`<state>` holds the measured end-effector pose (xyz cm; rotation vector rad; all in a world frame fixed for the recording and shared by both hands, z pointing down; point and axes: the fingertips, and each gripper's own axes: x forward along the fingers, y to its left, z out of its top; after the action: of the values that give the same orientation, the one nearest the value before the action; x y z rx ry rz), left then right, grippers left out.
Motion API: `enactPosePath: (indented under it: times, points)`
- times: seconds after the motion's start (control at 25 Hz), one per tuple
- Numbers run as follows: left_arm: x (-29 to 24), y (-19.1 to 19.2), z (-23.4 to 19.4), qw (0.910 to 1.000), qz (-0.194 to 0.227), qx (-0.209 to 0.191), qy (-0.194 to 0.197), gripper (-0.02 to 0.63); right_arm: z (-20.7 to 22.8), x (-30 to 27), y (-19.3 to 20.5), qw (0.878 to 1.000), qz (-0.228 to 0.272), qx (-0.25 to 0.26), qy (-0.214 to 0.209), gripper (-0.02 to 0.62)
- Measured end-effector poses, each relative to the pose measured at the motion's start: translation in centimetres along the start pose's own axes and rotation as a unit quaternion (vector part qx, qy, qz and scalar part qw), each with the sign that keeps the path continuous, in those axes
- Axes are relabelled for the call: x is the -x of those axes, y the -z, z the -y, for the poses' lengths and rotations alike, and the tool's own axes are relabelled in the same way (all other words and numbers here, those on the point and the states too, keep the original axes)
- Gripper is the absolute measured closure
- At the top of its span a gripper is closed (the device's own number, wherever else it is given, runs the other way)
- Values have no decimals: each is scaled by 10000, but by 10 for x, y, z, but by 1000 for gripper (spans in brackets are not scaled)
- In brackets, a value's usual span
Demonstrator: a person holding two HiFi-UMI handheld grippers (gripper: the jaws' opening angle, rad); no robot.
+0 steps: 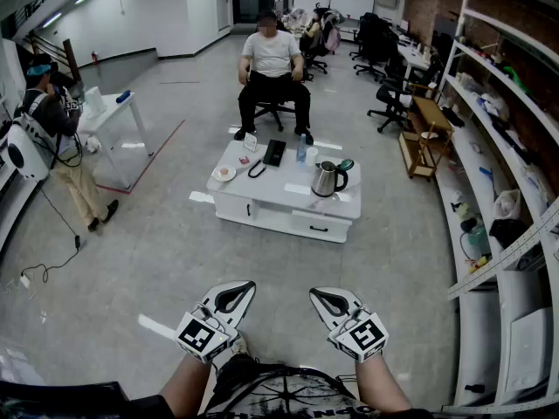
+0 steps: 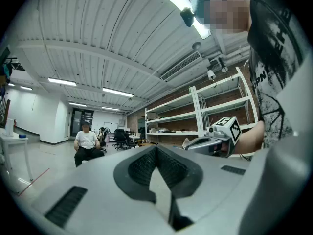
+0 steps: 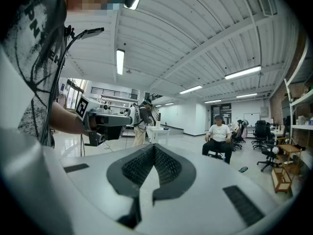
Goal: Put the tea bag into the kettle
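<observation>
I held my left gripper (image 2: 156, 165) low in front of me, its two fingers pressed together along their ribbed pads (image 2: 143, 168) with nothing caught between them. My right gripper (image 3: 154, 164) was the same: fingers fully closed on each other and empty. Both pointed roughly level, side by side above the pale tiled floor (image 1: 157, 251), each with its marker cube toward my wrists.

The kettle (image 1: 327, 179) stood well ahead of me, upright on the right half of a low white table (image 1: 262, 201), with its black handle turned to the right and a small teal thing (image 1: 346, 165) just beside it. On the same tabletop lay a flat black object (image 1: 274, 153), a clear bottle (image 1: 301, 149) and a small plate (image 1: 224, 174) near the left edge. I could not pick out the tea bag among them (everything there was too small from where I stood).

Behind the table a person in a white shirt (image 1: 272, 55) sat on an office chair, facing me. Off to the left another person (image 1: 54, 120) stood beside a white stand. Open shelving (image 1: 502, 147) ran along the brick wall on the right.
</observation>
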<state>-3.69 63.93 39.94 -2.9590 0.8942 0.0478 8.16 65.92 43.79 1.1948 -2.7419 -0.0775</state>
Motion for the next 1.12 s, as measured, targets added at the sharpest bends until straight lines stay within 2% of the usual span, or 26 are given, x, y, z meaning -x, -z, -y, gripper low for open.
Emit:
enactPosePath:
  times: [1.12]
  points:
    - [0, 3, -5, 10000, -44, -78, -17, 600, 5, -6, -6, 9992, 272, -291, -51, 586]
